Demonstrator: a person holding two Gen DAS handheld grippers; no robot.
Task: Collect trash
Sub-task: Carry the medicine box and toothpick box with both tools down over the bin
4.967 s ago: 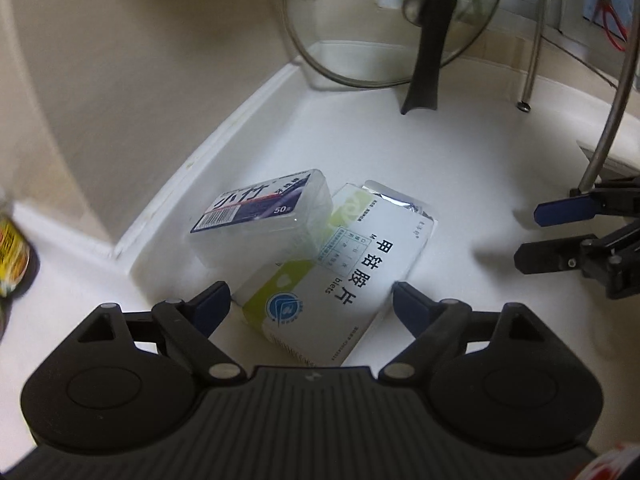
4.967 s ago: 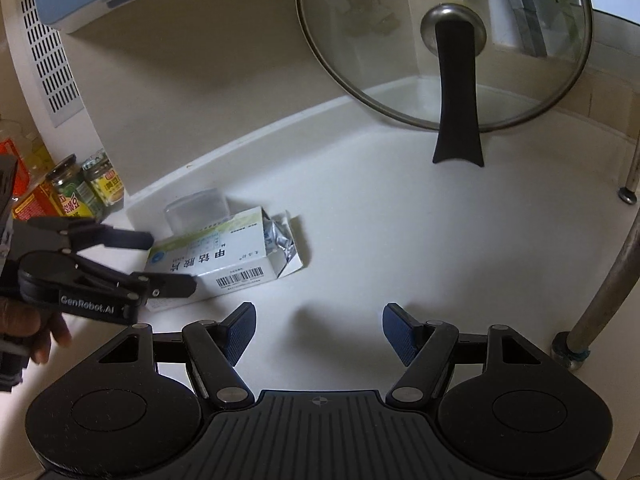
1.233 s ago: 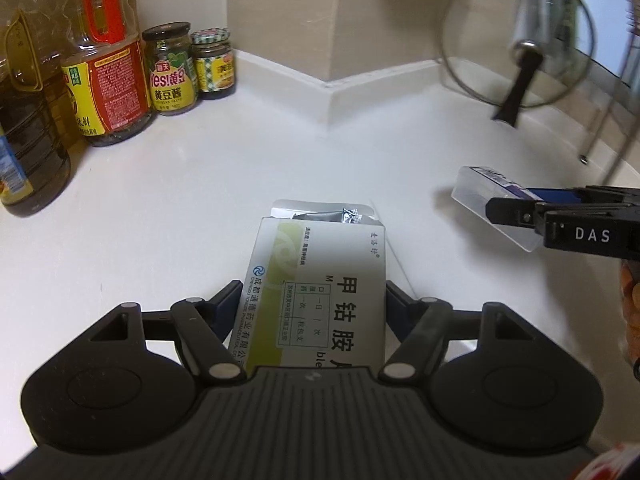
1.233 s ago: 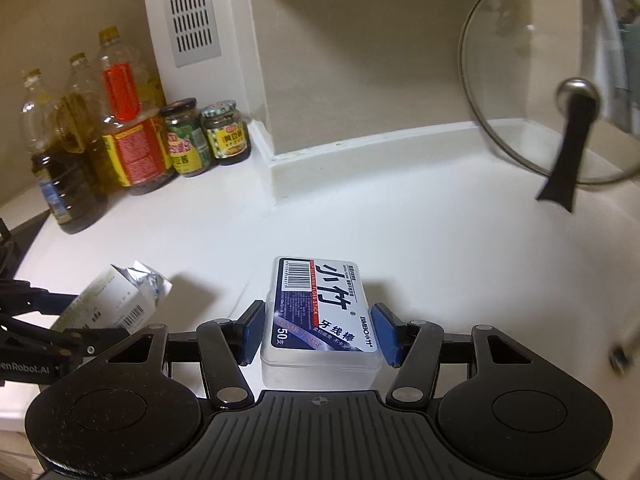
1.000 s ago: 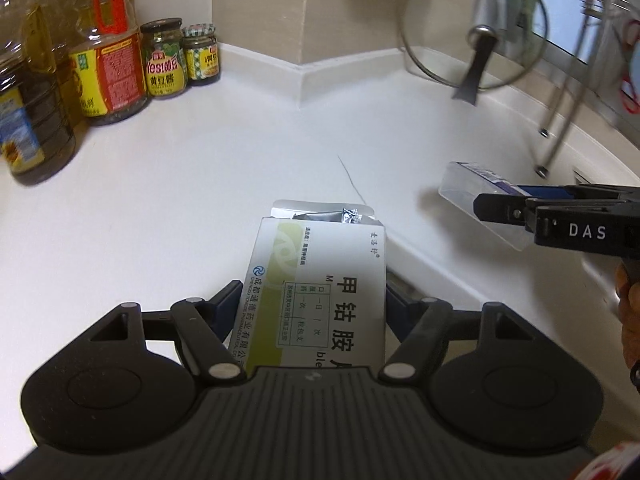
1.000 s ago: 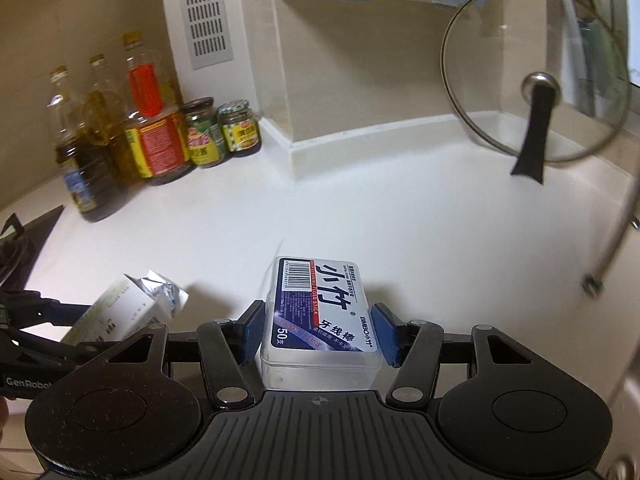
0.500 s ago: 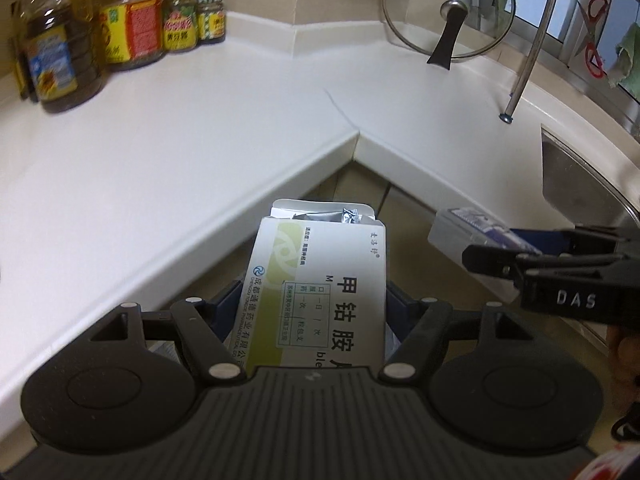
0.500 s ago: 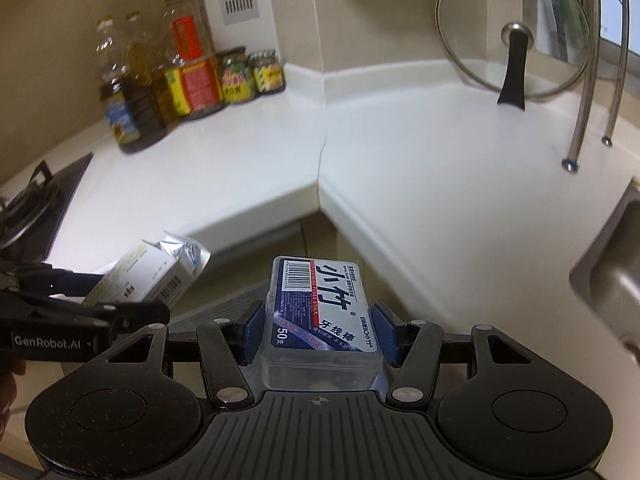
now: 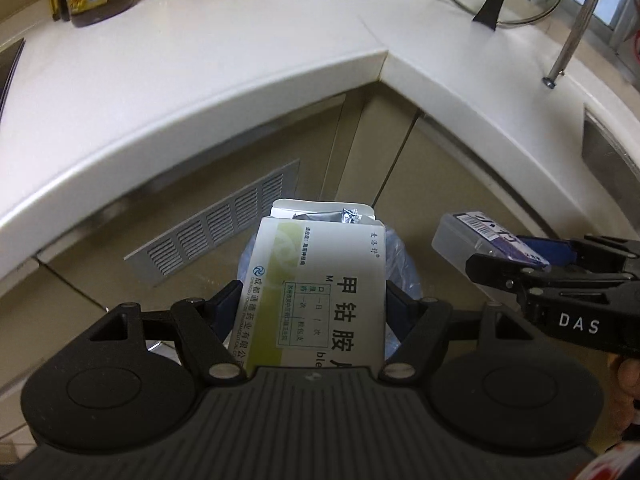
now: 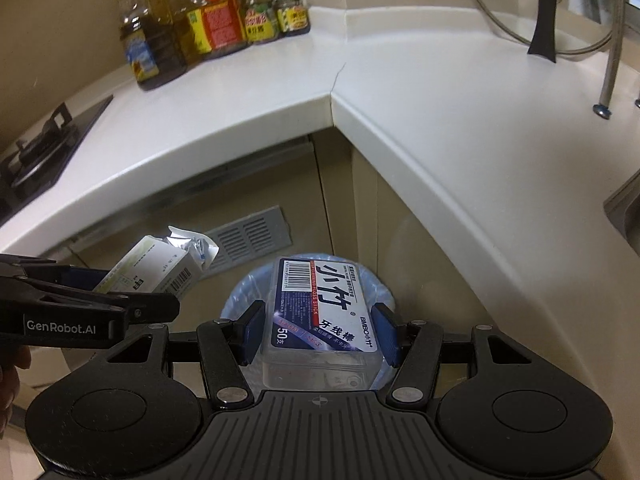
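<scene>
My left gripper (image 9: pixel 314 304) is shut on a white and green medicine box (image 9: pixel 320 288) with a foil strip poking out of its open end. The box hangs over a bin lined with a blue bag (image 9: pixel 404 264). My right gripper (image 10: pixel 320 332) is shut on a clear plastic floss-stick box (image 10: pixel 320 308) with a dark blue label, held above the same bin (image 10: pixel 240 304). The medicine box also shows in the right wrist view (image 10: pixel 156 268), left of the bin. The floss box also shows in the left wrist view (image 9: pixel 476 236), at the right.
A white corner countertop (image 10: pixel 420 92) curves around above the bin. Oil bottles and jars (image 10: pixel 208 32) stand at its back. A glass pot lid (image 10: pixel 544 12) leans on the wall. A hob (image 10: pixel 36 148) is at left, a sink (image 10: pixel 628 208) at right. A vent grille (image 9: pixel 216 224) sits in the cabinet front.
Both grippers have moved back off the countertop and down, each holding its box. The lined bin has come into view below them.
</scene>
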